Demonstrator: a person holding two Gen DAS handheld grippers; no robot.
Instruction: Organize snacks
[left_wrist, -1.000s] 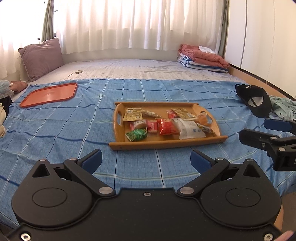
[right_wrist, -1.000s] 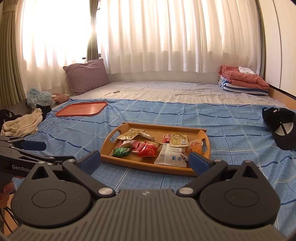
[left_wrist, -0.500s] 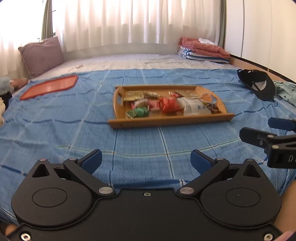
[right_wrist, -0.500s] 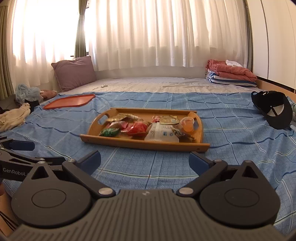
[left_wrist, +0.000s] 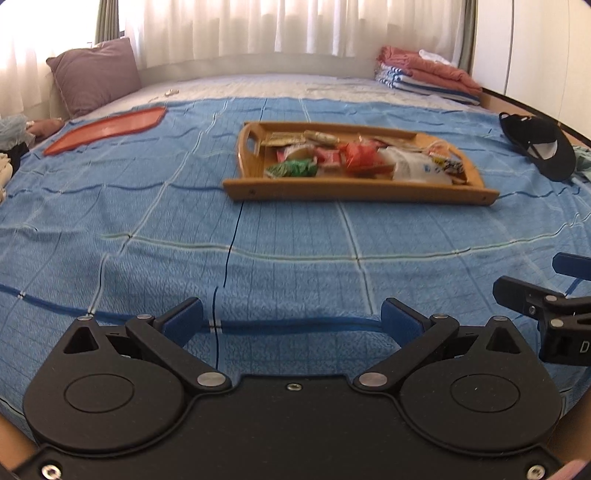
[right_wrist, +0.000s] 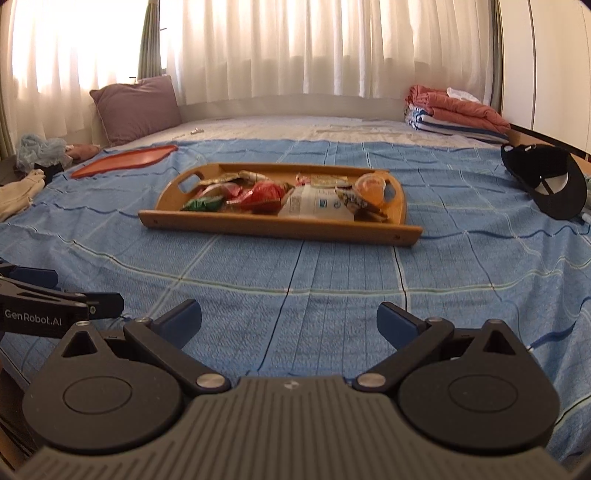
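Note:
A wooden tray (left_wrist: 354, 194) (right_wrist: 273, 225) rests mid-bed on the blue checked cover, holding several snack packets: a green one (left_wrist: 293, 169) (right_wrist: 202, 203), a red one (left_wrist: 360, 155) (right_wrist: 266, 192), a white pouch (left_wrist: 417, 168) (right_wrist: 314, 203) and a small orange jelly cup (right_wrist: 370, 183). An empty red tray (left_wrist: 107, 129) (right_wrist: 127, 160) lies at the far left. My left gripper (left_wrist: 291, 321) is open and empty, low over the bed's near edge. My right gripper (right_wrist: 289, 319) is likewise open and empty; it also shows at the right edge of the left wrist view.
A black cap (left_wrist: 541, 149) (right_wrist: 546, 184) lies right of the wooden tray. Folded blankets (left_wrist: 424, 74) (right_wrist: 454, 110) sit at the back right, a purple pillow (left_wrist: 94, 74) (right_wrist: 136, 107) at the back left, loose clothes (right_wrist: 22, 188) at the left edge.
Both grippers have dropped lower and nearer the bed surface, so the wooden tray now looks flatter and closer. Both stayed open and empty.

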